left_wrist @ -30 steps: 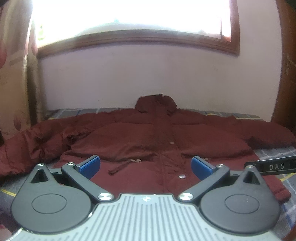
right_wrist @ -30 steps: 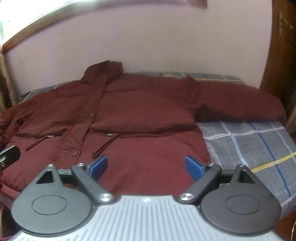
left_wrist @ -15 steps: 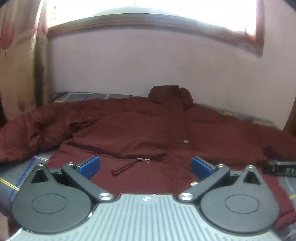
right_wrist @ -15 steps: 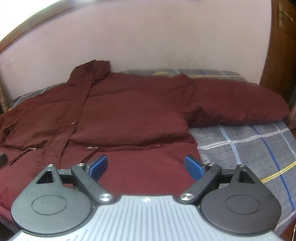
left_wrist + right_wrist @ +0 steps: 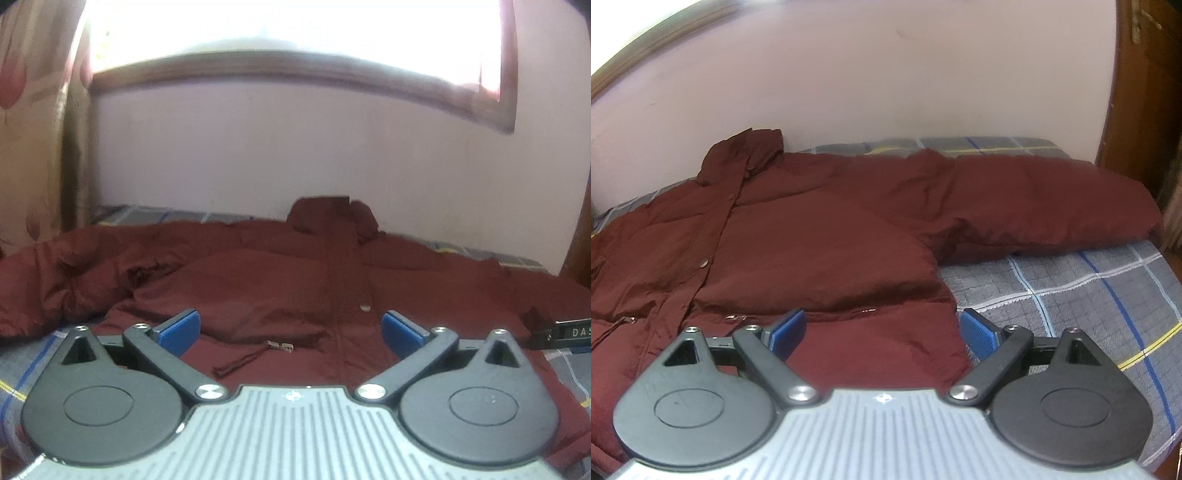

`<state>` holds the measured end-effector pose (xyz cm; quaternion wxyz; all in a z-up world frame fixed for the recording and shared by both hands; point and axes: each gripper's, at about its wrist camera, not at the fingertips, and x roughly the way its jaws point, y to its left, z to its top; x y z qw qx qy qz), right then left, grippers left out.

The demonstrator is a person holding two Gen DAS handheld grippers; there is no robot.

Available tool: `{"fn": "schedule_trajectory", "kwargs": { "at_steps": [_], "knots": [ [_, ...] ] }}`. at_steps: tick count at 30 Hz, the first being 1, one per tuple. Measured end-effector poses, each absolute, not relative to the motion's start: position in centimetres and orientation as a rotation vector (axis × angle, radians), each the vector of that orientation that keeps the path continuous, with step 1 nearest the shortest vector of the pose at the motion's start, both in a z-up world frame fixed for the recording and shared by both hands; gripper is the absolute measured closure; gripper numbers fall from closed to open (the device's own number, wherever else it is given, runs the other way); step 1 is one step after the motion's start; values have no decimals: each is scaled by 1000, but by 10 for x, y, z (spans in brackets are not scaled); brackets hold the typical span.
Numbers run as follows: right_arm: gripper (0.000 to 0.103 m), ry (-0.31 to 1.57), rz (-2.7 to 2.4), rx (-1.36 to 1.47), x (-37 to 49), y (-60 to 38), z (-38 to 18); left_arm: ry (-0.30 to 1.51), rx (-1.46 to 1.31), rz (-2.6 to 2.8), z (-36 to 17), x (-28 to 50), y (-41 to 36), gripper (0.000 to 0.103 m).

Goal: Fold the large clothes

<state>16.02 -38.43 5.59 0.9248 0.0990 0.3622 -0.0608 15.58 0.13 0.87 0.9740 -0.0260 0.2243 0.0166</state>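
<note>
A large maroon padded jacket (image 5: 280, 280) lies spread flat, front up, on a bed, collar toward the wall and both sleeves stretched out sideways. It also shows in the right wrist view (image 5: 820, 236), with its right sleeve (image 5: 1052, 203) reaching the bed's right edge. My left gripper (image 5: 291, 328) is open and empty, low over the jacket's hem near the drawstring (image 5: 251, 356). My right gripper (image 5: 882, 328) is open and empty over the hem's right corner. The right gripper's body (image 5: 561, 334) shows at the left wrist view's right edge.
The bed has a grey checked cover (image 5: 1071, 302) with blue and yellow lines. A pale wall (image 5: 295, 155) and a window (image 5: 295, 33) stand behind it. A curtain (image 5: 33, 129) hangs at the left. A wooden door frame (image 5: 1141, 85) stands at the right.
Both grippers have dropped lower and moved closer to the jacket's hem. The left view has shifted left, the right view right. Both stay open.
</note>
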Motion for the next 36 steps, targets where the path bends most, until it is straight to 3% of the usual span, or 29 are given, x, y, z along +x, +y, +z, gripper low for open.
{"fn": "schedule_trajectory", "kwargs": {
  "at_steps": [9, 26, 32, 36],
  "knots": [
    [12, 747, -142, 237, 173, -402, 48, 533, -6, 1, 6, 171, -7, 0],
    [12, 678, -152, 386, 192, -476, 30, 506, -17, -17, 3, 179, -26, 0],
    [12, 573, -76, 609, 186, -543, 9, 416, 14, -52, 7, 170, -39, 0],
    [12, 462, -34, 972, 167, -629, -22, 400, 37, -76, 8, 167, -47, 0]
  ]
}}
